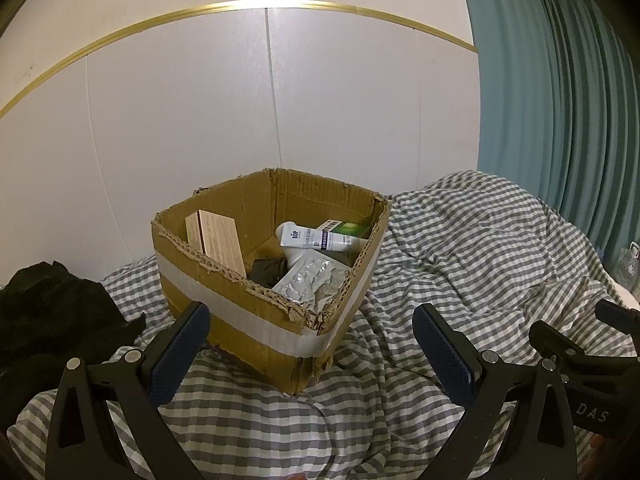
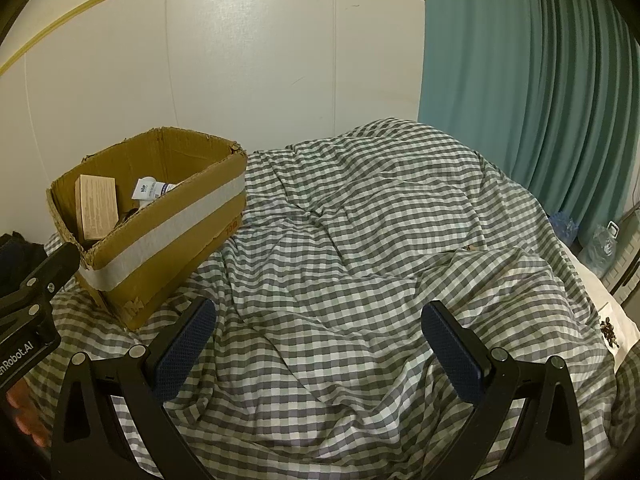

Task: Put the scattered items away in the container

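A torn cardboard box [image 1: 256,320] with a white tape band sits on a grey-and-white checked duvet [image 1: 460,248], centre of the left wrist view and at the left of the right wrist view [image 2: 160,240]. Inside it lie a white tube [image 1: 320,238], a green carton [image 1: 348,229] behind the tube, a silver blister pack [image 1: 308,282] in the near right corner, and a tan carton [image 1: 216,240] leaning upright against the left wall.

The left gripper [image 1: 312,344] hovers just before the box's near corner, its blue-padded fingers [image 1: 180,356] spread wide and holding nothing. The right gripper [image 2: 320,340] hangs over bare duvet at the lower middle of its frame, also wide open and empty.

A black garment [image 1: 56,312] lies at the left edge. Teal curtains [image 2: 540,92] fill the upper right, beside a white panelled wall [image 1: 200,100].
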`<state>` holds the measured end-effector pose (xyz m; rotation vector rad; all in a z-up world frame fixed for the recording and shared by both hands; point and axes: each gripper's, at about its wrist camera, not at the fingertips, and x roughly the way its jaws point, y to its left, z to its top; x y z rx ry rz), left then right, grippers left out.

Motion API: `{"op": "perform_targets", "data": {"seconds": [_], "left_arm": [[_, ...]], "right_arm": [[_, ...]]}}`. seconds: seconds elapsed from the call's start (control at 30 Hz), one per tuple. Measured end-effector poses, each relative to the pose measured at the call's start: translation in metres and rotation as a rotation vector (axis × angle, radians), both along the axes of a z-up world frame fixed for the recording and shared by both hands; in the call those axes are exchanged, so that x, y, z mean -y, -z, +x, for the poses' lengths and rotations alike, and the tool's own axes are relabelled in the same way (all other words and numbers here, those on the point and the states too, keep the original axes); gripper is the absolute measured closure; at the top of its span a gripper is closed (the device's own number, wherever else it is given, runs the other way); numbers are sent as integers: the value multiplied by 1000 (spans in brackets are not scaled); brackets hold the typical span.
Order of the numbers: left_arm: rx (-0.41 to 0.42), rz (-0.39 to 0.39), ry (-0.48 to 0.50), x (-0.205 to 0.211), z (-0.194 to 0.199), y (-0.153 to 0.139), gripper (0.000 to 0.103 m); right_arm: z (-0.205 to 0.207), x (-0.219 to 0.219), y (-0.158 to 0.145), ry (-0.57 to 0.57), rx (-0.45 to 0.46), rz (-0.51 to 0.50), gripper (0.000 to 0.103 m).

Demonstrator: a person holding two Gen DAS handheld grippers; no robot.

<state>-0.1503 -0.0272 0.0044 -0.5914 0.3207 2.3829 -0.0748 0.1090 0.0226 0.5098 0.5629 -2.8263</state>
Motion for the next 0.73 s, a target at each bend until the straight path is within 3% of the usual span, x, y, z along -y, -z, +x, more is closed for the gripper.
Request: {"op": "perform_targets", "data": {"seconds": [0.73], "left_arm": [[18,12,38,0,1,3,0]], "right_arm": [[-4,-5,4,12,11,22,0]]}}
